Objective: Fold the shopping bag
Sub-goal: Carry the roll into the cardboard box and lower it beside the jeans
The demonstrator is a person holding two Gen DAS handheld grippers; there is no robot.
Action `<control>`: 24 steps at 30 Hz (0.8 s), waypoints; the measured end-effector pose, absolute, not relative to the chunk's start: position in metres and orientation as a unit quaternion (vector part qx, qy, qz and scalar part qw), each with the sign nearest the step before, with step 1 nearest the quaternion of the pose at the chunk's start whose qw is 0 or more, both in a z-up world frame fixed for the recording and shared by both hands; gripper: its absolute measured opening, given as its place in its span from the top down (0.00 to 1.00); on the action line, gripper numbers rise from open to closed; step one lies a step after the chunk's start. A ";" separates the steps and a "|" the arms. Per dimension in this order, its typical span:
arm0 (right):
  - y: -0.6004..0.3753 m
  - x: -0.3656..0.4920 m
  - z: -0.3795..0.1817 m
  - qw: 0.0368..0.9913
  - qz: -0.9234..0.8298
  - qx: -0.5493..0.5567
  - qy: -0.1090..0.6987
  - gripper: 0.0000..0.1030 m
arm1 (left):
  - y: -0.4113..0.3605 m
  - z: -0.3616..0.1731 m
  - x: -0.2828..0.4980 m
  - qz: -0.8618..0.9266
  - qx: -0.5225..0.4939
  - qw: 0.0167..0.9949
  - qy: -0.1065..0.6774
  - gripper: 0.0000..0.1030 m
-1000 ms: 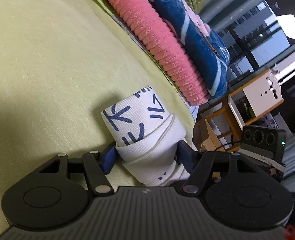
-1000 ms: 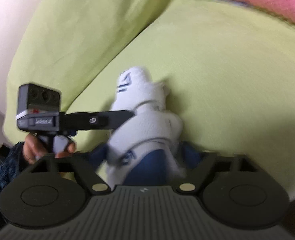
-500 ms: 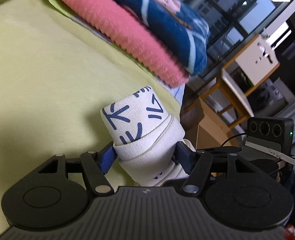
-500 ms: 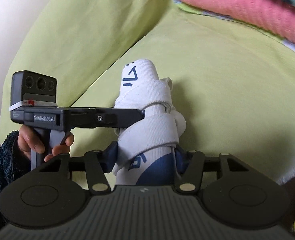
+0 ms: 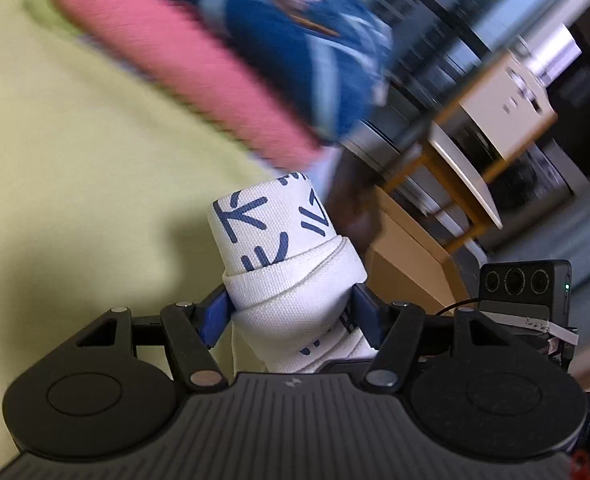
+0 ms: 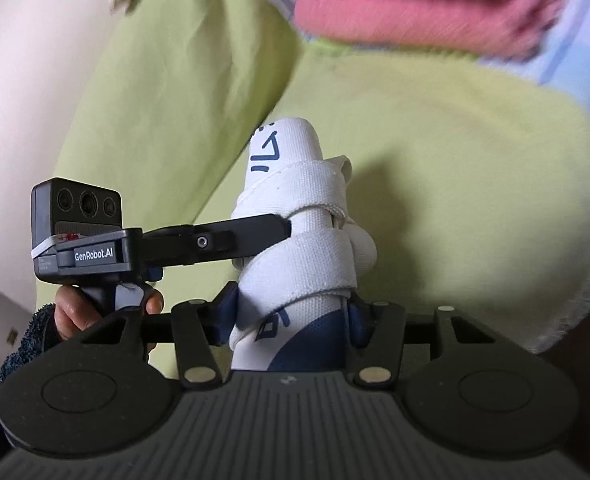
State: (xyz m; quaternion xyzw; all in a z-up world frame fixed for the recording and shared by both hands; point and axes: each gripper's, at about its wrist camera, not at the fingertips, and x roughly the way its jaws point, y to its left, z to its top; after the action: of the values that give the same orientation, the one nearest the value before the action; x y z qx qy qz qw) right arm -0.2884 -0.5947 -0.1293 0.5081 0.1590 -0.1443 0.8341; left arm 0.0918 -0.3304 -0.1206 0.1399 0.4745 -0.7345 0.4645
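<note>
Shopping bag [image 5: 283,276] rolled tight, strap-wrapped, held off the green sofa [image 5: 75,160]; left claw [image 5: 291,312] and right claw [image 6: 291,314] both pinching it; risk: strap end at 1 o'clock slips, roll unwinds

The right gripper [image 6: 291,316] is clamped on the lower end of the rolled shopping bag [image 6: 299,216] — a white bundle with blue marks, bound round by its own straps. The left gripper [image 6: 283,228] reaches in from the left, its finger tip against the roll's middle; a hand [image 6: 95,308] holds its handle. Behind lie a green cushion [image 6: 455,168] and blurred pink and blue folded cloths [image 6: 415,12].
</note>
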 end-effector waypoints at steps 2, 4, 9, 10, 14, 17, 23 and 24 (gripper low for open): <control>-0.592 -0.323 -0.123 0.828 -0.173 0.515 0.139 0.52 | -0.358 -0.119 0.049 -0.753 0.153 0.436 0.468 0.37; -0.583 -0.362 -0.117 0.821 -0.212 0.516 0.122 0.52 | -0.373 -0.122 0.010 -0.775 0.164 0.396 0.464 0.37; -0.544 -0.470 -0.111 0.782 -0.340 0.515 0.088 0.53 | -0.411 -0.150 -0.107 -0.817 0.192 0.271 0.472 0.37; -0.535 -0.491 -0.113 0.769 -0.369 0.515 0.085 0.53 | -0.419 -0.158 -0.132 -0.820 0.198 0.246 0.477 0.37; -0.508 -0.572 -0.129 0.699 -0.476 0.529 0.074 0.53 | -0.445 -0.200 -0.220 -0.822 0.237 0.155 0.493 0.37; -0.494 -0.610 -0.154 0.642 -0.532 0.549 0.060 0.53 | -0.469 -0.231 -0.277 -0.817 0.270 0.105 0.498 0.37; -0.499 -0.648 -0.212 0.547 -0.603 0.579 0.043 0.53 | -0.506 -0.292 -0.329 -0.794 0.311 0.055 0.519 0.37; -0.505 -0.647 -0.220 0.534 -0.610 0.584 0.043 0.53 | -0.512 -0.300 -0.333 -0.791 0.314 0.049 0.523 0.37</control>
State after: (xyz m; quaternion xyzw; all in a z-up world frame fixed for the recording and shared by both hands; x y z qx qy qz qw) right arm -0.6474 -0.5048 -0.2195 0.5840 0.0432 -0.6096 0.5343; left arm -0.3330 -0.5122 -0.3000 0.3137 0.5229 -0.7911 0.0488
